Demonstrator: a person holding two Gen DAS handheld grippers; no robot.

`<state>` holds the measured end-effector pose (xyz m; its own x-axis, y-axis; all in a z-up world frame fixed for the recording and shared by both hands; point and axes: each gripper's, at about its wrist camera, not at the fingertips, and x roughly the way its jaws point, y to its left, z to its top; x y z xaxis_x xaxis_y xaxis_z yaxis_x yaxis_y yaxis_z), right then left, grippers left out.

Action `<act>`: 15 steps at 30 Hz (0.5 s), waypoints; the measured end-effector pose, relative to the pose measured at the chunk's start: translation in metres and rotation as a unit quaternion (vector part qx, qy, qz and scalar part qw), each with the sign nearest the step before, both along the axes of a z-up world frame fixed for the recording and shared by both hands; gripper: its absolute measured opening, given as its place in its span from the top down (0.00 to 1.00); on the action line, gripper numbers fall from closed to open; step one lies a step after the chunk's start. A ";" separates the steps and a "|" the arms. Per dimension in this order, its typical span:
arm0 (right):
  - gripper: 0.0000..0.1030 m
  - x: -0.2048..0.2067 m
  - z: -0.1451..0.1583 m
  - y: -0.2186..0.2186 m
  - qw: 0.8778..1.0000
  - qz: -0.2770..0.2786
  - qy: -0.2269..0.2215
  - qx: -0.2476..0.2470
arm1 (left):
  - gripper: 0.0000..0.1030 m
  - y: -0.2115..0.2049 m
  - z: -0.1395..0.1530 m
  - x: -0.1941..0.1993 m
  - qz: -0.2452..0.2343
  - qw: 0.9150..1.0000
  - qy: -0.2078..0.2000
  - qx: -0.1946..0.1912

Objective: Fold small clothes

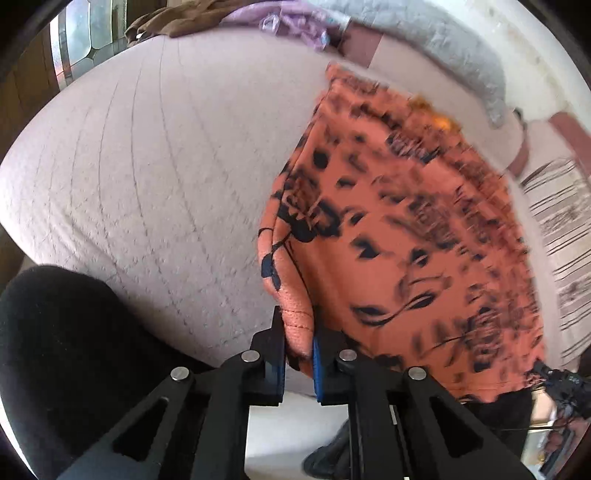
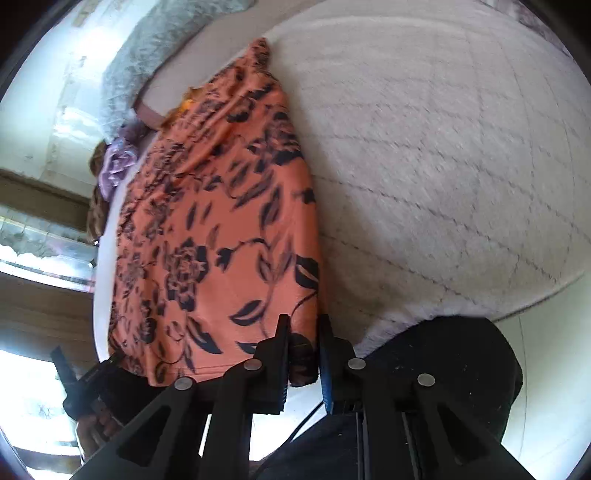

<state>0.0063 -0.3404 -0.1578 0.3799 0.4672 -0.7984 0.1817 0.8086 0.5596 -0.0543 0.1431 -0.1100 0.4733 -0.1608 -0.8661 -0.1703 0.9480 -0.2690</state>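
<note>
Quilted bedspread [image 1: 147,166], grey pillow [image 1: 443,44], brown cloth [image 1: 173,18], purple cloth [image 1: 291,22]

Left wrist view: close, looking forward along its fingers [image 1: 275,354] over the bed [image 1: 147,166], orange garment [image 1: 388,229] at 2 o'clock. Right wrist view: equally close, same garment [image 2: 207,221] at 10 o'clock. Shared: garment, bed [image 2: 443,147], grey pillow [image 1: 443,48].
</note>
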 end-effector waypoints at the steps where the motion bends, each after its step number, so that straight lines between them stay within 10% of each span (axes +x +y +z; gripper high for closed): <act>1: 0.91 0.000 0.006 -0.001 1.000 -0.002 -0.007 0.011 | 0.89 0.000 0.016 -0.003 -0.002 1.000 -0.025 0.001; 5: 0.92 -0.003 0.043 -0.008 0.996 -0.025 -0.058 0.055 | 0.89 0.006 0.042 -0.006 0.003 0.998 -0.064 -0.003; 10: 0.92 0.007 0.013 -0.011 0.998 -0.030 -0.020 0.058 | 0.89 0.020 -0.020 0.008 0.017 0.998 0.049 -0.025; 15: 0.92 0.017 0.011 -0.010 0.996 -0.042 -0.018 0.081 | 0.89 0.023 0.028 0.013 0.012 0.999 -0.024 -0.036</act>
